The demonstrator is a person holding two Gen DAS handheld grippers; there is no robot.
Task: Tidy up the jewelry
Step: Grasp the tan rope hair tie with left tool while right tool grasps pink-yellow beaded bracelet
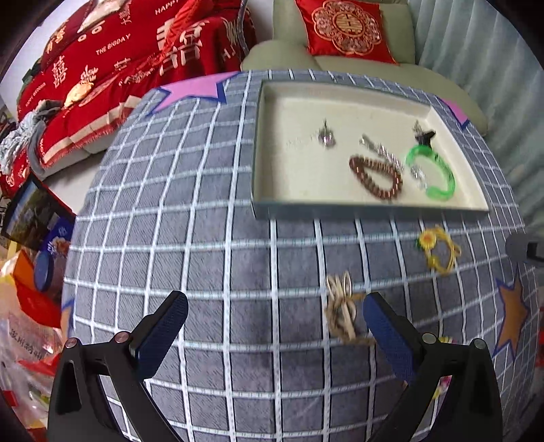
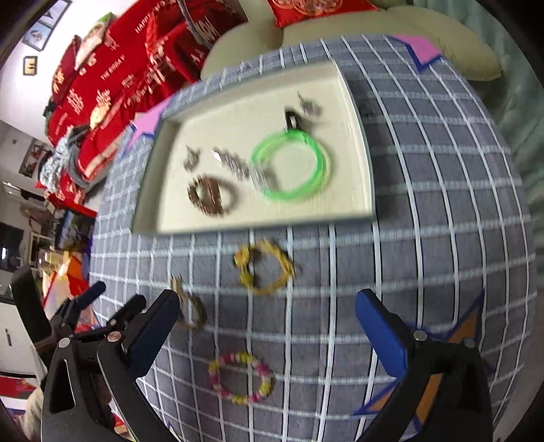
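A cream tray (image 1: 340, 208) on the grey checked cloth holds a green bangle (image 1: 431, 170), a brown bead bracelet (image 1: 375, 178), a silver chain (image 1: 384, 153) and a small pendant (image 1: 326, 136). A yellow sunflower bracelet (image 1: 438, 250) lies on the cloth in front of the tray. My left gripper (image 1: 273, 306) is open above the cloth, with a tan cord bracelet (image 1: 341, 309) just inside its right finger. My right gripper (image 2: 268, 299) is open wide and holds nothing. A pink and yellow bead bracelet (image 2: 241, 377) lies below its gap, and the sunflower bracelet (image 2: 263, 270) just ahead.
Orange and pink star patches (image 2: 465, 326) mark the cloth's corners. A beige sofa with red cushions (image 1: 343, 27) and red blankets (image 1: 136, 61) stands behind the table. Bags and boxes (image 1: 34, 272) crowd the floor past the left edge.
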